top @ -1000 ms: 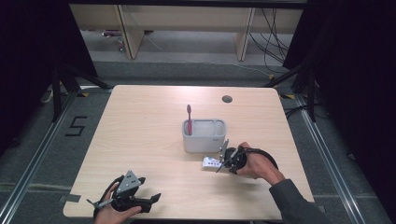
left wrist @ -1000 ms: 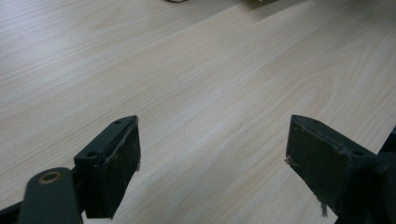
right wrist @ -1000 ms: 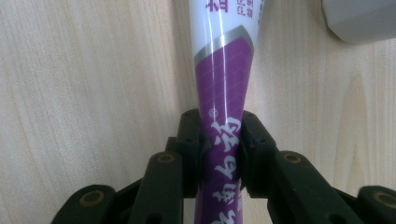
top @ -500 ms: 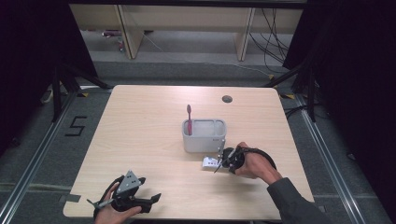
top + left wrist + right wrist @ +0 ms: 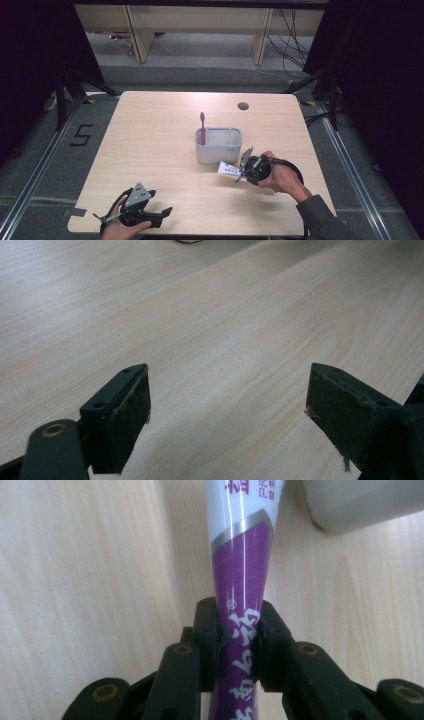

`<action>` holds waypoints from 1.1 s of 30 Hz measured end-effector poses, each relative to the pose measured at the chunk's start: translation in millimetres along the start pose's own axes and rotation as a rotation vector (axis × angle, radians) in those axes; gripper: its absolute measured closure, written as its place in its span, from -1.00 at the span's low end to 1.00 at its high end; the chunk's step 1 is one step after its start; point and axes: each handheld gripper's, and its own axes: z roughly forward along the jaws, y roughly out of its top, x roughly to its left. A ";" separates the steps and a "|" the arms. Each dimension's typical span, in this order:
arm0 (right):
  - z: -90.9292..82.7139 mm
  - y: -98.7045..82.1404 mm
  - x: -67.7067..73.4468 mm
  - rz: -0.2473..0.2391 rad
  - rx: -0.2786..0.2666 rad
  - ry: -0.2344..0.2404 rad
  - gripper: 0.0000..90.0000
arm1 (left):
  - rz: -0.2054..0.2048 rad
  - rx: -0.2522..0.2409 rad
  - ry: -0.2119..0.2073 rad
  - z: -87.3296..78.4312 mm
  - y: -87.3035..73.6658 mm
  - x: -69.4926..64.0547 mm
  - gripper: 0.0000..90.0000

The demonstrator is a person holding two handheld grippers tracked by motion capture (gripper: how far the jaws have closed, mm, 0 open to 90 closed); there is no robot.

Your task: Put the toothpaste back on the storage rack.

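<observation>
Pinching the soft purple-and-white toothpaste tube (image 5: pixel 240 580) near the light wooden table's (image 5: pixel 165 125) right edge, the right gripper (image 5: pixel 239 172) could let it slip against the grey plastic holder (image 5: pixel 218 145); the left gripper (image 5: pixel 227 405) gapes wide, empty.

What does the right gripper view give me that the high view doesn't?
Right gripper view alone: the fingers pinch the purple part of the toothpaste tube, with its silver band and print readable. High view alone: the pink toothbrush standing in the holder, the left gripper open near the table's front edge, and the right gripper itself. Both: the tube lying on the table beside the grey holder.
</observation>
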 end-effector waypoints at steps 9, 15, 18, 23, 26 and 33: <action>-19.9 -9.2 4.3 0.043 -0.191 0.028 0.67 | 0.004 -0.008 -0.007 1.5 -0.4 0.8 -0.60; -30.2 -11.5 5.1 0.089 -0.363 0.034 0.67 | 0.013 0.009 0.006 0.3 0.0 1.9 -0.60; -35.9 -11.7 6.3 0.115 -0.430 0.051 0.67 | 0.014 0.008 0.002 0.3 0.2 2.0 -0.60; -44.0 -11.4 6.8 0.171 -0.514 0.058 0.67 | -0.008 -0.009 0.000 0.9 -0.1 0.3 -0.60; -47.3 -11.4 2.3 0.165 -0.568 0.061 0.67 | -0.007 -0.006 -0.003 0.9 -0.2 0.6 -0.60; -53.4 -10.1 -3.0 0.215 -0.677 0.073 0.67 | 0.005 0.005 -0.002 0.3 -0.1 1.7 -0.60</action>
